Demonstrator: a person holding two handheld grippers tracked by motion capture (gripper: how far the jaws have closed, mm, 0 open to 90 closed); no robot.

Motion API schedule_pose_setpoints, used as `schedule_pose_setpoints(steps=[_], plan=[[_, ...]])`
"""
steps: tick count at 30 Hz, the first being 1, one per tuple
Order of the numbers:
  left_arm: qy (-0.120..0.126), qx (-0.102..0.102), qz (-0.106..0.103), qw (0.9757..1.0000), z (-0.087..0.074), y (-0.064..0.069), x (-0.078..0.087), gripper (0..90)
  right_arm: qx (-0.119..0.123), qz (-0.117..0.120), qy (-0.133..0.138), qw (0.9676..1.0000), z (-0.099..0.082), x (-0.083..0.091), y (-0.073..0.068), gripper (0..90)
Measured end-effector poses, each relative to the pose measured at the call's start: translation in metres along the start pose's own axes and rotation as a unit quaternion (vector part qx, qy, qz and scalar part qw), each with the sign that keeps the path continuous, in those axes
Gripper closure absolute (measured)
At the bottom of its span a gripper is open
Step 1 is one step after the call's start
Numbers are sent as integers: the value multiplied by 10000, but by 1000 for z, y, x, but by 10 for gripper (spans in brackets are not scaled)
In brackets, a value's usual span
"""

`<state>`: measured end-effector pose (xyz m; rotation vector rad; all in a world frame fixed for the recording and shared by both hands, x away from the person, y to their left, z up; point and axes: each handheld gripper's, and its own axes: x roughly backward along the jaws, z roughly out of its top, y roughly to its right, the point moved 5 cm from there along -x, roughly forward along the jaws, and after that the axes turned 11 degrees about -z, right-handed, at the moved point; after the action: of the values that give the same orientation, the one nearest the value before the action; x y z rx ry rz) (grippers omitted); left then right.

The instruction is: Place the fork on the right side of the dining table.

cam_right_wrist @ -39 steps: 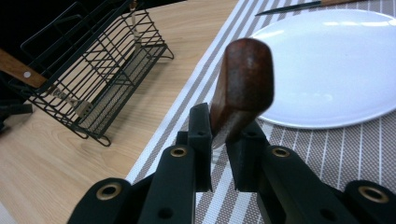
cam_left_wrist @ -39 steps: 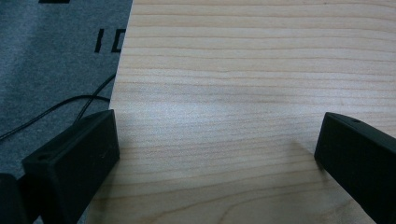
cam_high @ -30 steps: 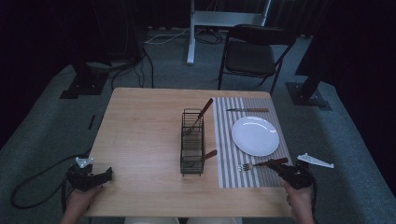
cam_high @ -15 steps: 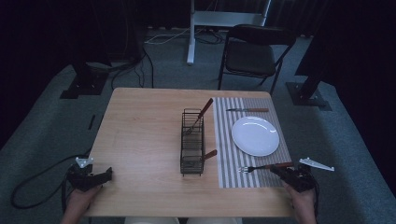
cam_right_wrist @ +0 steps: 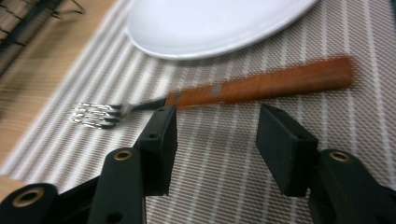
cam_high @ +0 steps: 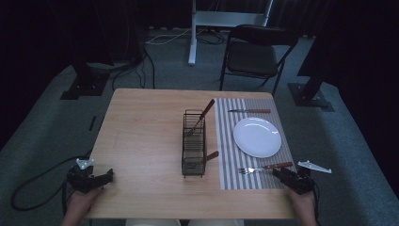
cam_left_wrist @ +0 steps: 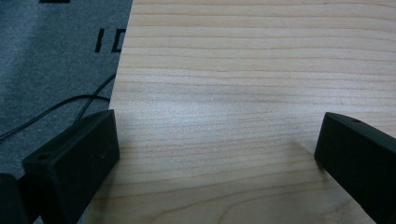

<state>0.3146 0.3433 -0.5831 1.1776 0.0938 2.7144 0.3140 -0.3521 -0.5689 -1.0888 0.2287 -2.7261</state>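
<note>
A fork (cam_high: 265, 167) with a wooden handle lies flat on the striped placemat (cam_high: 230, 176), just in front of the white plate (cam_high: 257, 136). My right gripper (cam_high: 281, 174) sits at the placemat's near right corner, behind the handle's end. In the right gripper view the fork (cam_right_wrist: 261, 86) lies just beyond the tips of my right gripper (cam_right_wrist: 217, 128). Its jaws have just been opening and nothing is between them. My left gripper (cam_high: 107, 177) rests at the table's near left corner. In the left gripper view my left gripper (cam_left_wrist: 217, 140) stands wide open over bare wood.
A black wire basket (cam_high: 194, 143) stands mid-table with two wooden-handled utensils in it. A knife (cam_high: 249, 111) lies on the placemat beyond the plate. A folding chair (cam_high: 256, 54) stands past the far edge. Grey carpet and a cable (cam_left_wrist: 56, 109) lie left of the table.
The right gripper came down with the fork and its jaws opened. The fork now lies loose on the placemat with the gripper drawn slightly back. The left gripper has not moved.
</note>
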Motion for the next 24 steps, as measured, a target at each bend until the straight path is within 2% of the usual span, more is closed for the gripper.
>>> schedule_pose_setpoints(steps=[7, 10, 15, 17, 21, 24], plan=[[-6, 2, 6, 10000, 0, 0, 0, 3, 61, -445, -61, 9990, -10, -1, -2, 430], [-1, 6, 5, 10000, 0, 0, 0, 3, 56, -491, 3, 9988, -12, -1, -3, 390], [-6, 2, 6, 10000, 0, 0, 0, 3, -73, -936, 157, 9955, -15, 2, -4, 205], [-5, 3, 5, 10000, 0, 0, 0, 3, -43, -988, 166, 9950, -17, 2, -5, 132], [-6, 2, 6, 10000, 0, 0, 0, 3, 98, -1189, 109, 9928, -20, 3, -8, 123], [-6, 2, 6, 10000, 0, 0, 0, 2, 144, -1484, 225, 9886, -21, 5, -11, 122]])
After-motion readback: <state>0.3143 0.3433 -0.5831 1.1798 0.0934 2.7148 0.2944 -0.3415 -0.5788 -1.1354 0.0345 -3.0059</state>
